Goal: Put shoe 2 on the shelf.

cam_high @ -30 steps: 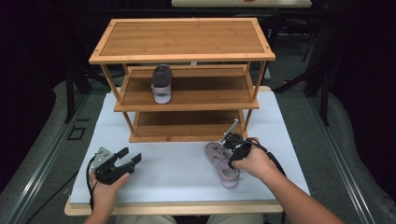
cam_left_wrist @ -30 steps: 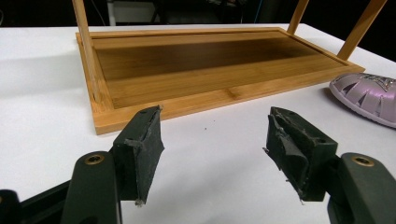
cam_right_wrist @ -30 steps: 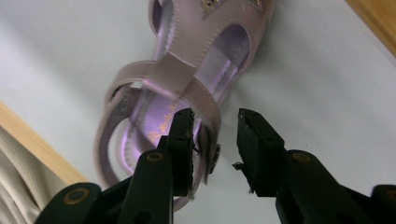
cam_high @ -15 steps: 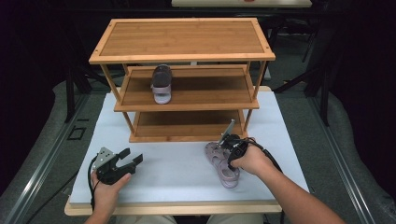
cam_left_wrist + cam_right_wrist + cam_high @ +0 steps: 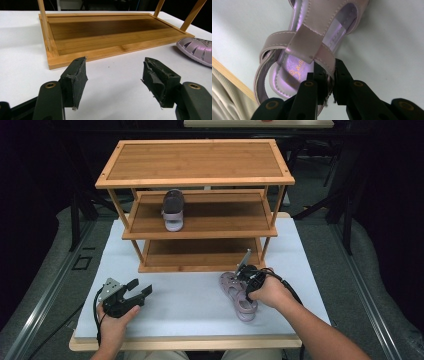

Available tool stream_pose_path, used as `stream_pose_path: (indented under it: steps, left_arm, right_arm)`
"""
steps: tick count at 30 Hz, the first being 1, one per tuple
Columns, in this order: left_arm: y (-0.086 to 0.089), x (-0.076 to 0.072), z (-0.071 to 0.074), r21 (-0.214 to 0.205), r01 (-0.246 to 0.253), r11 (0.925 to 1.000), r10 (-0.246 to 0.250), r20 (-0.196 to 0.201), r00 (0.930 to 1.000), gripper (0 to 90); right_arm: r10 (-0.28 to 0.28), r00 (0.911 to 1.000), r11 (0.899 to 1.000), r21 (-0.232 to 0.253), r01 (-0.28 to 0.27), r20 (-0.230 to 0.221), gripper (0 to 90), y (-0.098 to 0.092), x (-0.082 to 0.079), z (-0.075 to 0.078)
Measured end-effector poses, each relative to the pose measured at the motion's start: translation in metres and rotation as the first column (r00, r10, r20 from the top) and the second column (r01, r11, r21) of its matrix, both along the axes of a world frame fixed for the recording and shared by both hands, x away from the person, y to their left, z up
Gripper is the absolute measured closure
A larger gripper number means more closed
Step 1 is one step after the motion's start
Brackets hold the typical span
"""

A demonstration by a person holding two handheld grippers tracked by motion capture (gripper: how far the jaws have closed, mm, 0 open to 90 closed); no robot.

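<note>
A pale purple sandal (image 5: 240, 296) lies on the white table in front of the wooden shoe rack (image 5: 195, 162). My right gripper (image 5: 248, 279) is over its heel end. In the right gripper view its jaws have just been closing, and my right gripper (image 5: 328, 66) now pinches the side wall of the sandal (image 5: 307, 42) by the ankle strap. A matching sandal (image 5: 173, 210) stands on the rack's middle shelf. My left gripper (image 5: 142, 288) rests at the table's front left, open with nothing between its jaws. In its own view, the left gripper (image 5: 115, 75) faces the rack's bottom shelf (image 5: 107, 32) and the sandal's toe (image 5: 197, 48).
The rack has three shelves and stands at the back middle of the white table (image 5: 190, 315). Its top and bottom shelves are bare. The table's wooden front edge (image 5: 185, 342) runs just below my hands. Dark floor and black stands surround the table.
My right gripper has shifted slightly left and down onto the sandal's heel end and its jaws have come together on the sandal's side. The left gripper has stayed put.
</note>
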State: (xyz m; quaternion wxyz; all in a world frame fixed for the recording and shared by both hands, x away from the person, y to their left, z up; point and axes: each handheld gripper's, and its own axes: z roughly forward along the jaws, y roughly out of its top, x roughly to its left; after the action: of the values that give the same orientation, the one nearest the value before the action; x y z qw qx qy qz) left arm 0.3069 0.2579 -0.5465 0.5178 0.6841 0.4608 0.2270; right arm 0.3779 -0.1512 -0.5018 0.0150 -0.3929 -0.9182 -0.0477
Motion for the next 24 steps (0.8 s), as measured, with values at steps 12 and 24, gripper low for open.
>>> stream_pose_path:
  steps: [12, 24]
  left_arm:
    - [0.002, 0.000, -0.001, -0.004, -0.012, 0.9999, 0.012, -0.001, 0.9999, 35.8]
    - [0.003, 0.001, -0.001, -0.002, -0.012, 0.9999, 0.012, -0.003, 0.9999, 35.8]
  right_arm:
    - [0.023, 0.9972, 1.000, 0.017, -0.025, 0.071, 83.5, -0.004, -0.005, 0.003]
    - [-0.066, 0.9751, 0.965, 0.264, 0.008, 0.211, 83.7, -0.029, -0.031, 0.014]
